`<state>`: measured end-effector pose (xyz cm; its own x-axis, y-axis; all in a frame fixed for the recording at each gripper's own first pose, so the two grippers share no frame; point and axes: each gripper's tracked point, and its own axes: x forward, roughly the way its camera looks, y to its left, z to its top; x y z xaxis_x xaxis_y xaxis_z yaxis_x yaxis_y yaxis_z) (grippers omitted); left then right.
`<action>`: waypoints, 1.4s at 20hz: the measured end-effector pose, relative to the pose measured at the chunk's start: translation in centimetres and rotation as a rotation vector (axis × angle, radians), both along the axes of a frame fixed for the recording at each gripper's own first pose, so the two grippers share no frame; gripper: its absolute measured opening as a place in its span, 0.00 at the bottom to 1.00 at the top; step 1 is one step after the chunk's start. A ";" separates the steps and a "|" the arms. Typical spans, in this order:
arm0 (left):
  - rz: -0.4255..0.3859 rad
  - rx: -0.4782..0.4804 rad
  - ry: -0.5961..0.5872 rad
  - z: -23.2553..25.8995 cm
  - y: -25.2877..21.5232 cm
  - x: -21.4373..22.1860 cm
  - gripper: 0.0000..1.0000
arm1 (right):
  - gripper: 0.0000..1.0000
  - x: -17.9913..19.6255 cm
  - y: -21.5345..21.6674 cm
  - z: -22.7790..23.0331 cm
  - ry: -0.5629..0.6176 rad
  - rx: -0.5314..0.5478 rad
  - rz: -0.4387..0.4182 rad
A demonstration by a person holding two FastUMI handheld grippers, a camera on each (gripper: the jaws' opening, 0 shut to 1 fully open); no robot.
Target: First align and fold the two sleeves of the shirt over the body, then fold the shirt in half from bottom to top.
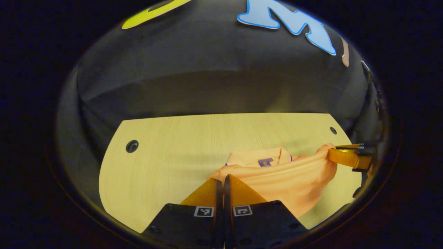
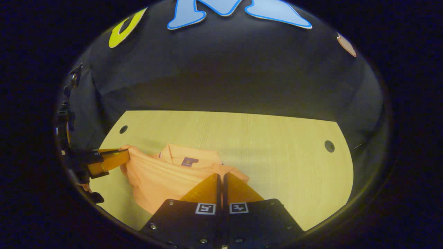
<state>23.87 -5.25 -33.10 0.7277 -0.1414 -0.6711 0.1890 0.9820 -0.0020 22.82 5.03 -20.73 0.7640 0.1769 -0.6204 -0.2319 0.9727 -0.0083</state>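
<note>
We see an orange shirt [image 1: 283, 176] of soft ribbed knit, bunched and lifted over the pale wood-grain table [image 1: 166, 162]. Its collar with a small purple label lies at the far side. The left gripper [image 1: 221, 178] has its fingers pressed together on one edge of the cloth, and the right gripper [image 2: 220, 176] pinches another edge. The near part of the shirt is hidden behind the fingers.

A pale wooden table [image 1: 166, 145] carries an orange shirt [image 1: 287, 180].
</note>
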 end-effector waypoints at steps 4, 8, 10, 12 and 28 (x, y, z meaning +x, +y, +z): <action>-0.004 0.006 -0.020 -1.8 0.0 4.2 0.06 | 0.00 4.1 0.0 -1.7 -0.008 0.005 -0.026; -0.024 0.018 -0.010 -5.1 0.2 7.5 0.09 | 0.00 7.6 -0.2 -4.7 0.008 0.008 -0.050; -0.037 0.025 -0.005 -6.9 0.2 8.6 0.10 | 0.00 8.7 -0.3 -5.9 0.014 0.009 -0.062; -0.044 0.028 0.006 -8.5 0.1 9.4 0.06 | 0.00 9.6 -0.3 -7.2 0.022 0.012 -0.070; -0.020 0.009 -0.084 -3.9 0.9 8.4 0.73 | 0.34 8.1 -0.6 -3.3 -0.051 0.038 -0.084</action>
<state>32.28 -4.33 -37.05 0.7785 -0.1509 -0.6092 0.2077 0.9779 0.0231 30.97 4.45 -24.00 0.8077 0.1335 -0.5742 -0.1500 0.9885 0.0189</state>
